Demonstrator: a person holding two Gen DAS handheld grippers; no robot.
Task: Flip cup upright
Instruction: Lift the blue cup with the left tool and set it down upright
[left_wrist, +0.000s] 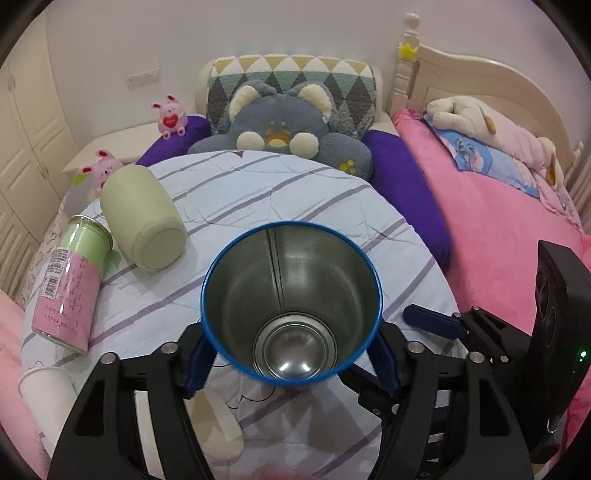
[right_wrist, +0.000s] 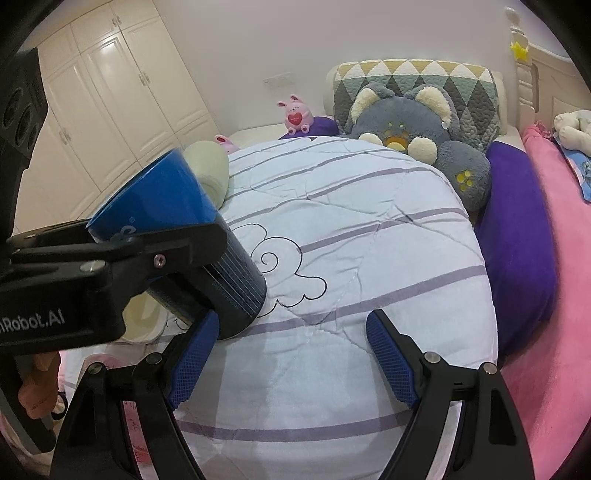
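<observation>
Blue-walled, steel-lined cup (left_wrist: 291, 306) is being gripped by the left tool (left_wrist: 291, 363), whose blue pads are pressing on opposite sides of the lower body. In the left wrist view the mouth is facing the camera at 12 o'clock of the tool. In the right wrist view the cup (right_wrist: 177, 236) is sitting at 9 o'clock, tilted, mouth up and away, its base touching or just above the striped quilt (right_wrist: 369, 229); which of the two cannot be told. The right tool (right_wrist: 295, 354) is standing released, jaws spread wide and holding nothing, with one pad just beside the cup's base. A cream cup (left_wrist: 146, 218) and a pink-labelled jar (left_wrist: 70, 284) are lying on their sides at 10 o'clock in the left view.

Step in hand, as judged: rotating the cup toward vertical, roughly midway. The next move is calling for finishing the rotation, seating the base flat on the soft quilt, then releasing slowly, since the bedding may be letting it tip.
</observation>
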